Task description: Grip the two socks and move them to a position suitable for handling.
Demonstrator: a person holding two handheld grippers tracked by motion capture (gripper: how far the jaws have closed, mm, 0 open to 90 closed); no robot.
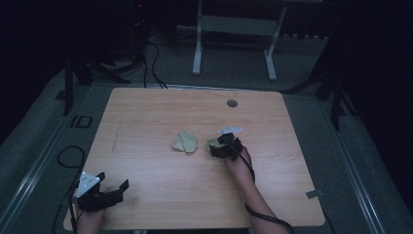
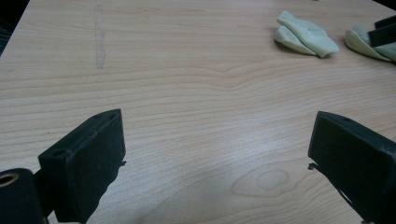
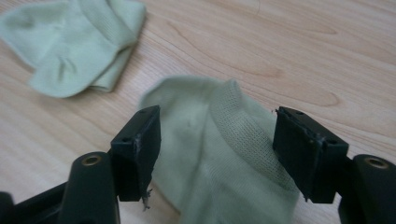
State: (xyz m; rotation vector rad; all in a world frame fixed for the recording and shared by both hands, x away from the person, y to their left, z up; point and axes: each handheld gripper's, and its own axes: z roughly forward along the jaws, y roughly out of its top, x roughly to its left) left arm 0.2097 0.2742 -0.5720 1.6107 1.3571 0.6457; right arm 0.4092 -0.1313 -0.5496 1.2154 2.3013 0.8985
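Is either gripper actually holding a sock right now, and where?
Nothing is clamped. The right gripper straddles a green sock at its ribbed cuff, jaws open; the left gripper is empty.

You're in a dim lab.
Tripod legs (image 1: 73, 73), floor cables (image 1: 153, 61) and a white stand (image 1: 234, 39) ring your wooden table (image 1: 160, 107).

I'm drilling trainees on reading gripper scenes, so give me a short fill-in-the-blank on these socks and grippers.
1. The right gripper has its jaws on either side of a pale green ____.
2. The left gripper hovers with jaws ____ over bare wood of the table.
3. The number of socks on the table, the near sock and the folded sock, is ____.

Missing words: sock; open; two
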